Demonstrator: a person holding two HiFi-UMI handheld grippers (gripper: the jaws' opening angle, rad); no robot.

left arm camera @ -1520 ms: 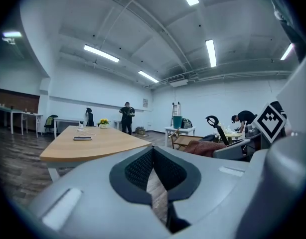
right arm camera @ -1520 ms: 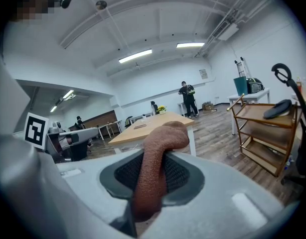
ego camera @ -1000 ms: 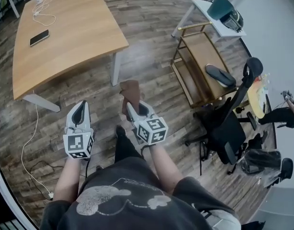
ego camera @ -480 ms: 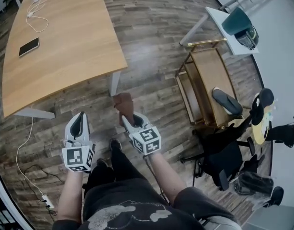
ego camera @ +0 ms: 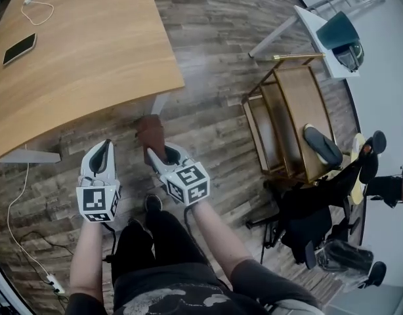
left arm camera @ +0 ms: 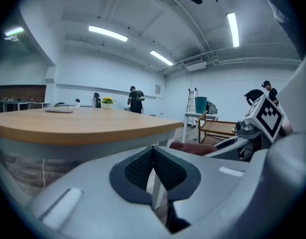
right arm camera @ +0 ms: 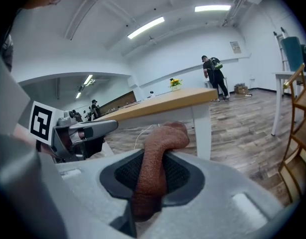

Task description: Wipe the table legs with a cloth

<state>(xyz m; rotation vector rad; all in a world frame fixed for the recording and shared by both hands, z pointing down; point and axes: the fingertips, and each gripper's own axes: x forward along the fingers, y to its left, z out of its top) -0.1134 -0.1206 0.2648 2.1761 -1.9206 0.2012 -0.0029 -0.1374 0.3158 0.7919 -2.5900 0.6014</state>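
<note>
My right gripper (ego camera: 159, 155) is shut on a brown cloth (ego camera: 149, 132) that sticks out ahead of its jaws, just short of the white table leg (ego camera: 159, 103) under the wooden table (ego camera: 83, 51). In the right gripper view the cloth (right arm camera: 154, 163) is pinched between the dark pads, with the leg (right arm camera: 203, 130) close behind it. My left gripper (ego camera: 101, 159) hangs beside the right one, shut and holding nothing. In the left gripper view its pads (left arm camera: 154, 170) meet, with the table leg (left arm camera: 159, 195) showing below them.
A phone (ego camera: 20, 48) and a white cable (ego camera: 36, 8) lie on the tabletop. A wooden rack (ego camera: 290, 120) stands to the right, with a black office chair (ego camera: 319, 209) near it. A second white table leg (ego camera: 24, 157) and a floor cable (ego camera: 18, 231) are at left.
Both grippers have moved forward and to the left, towards the table. The cloth now sits close to the white leg.
</note>
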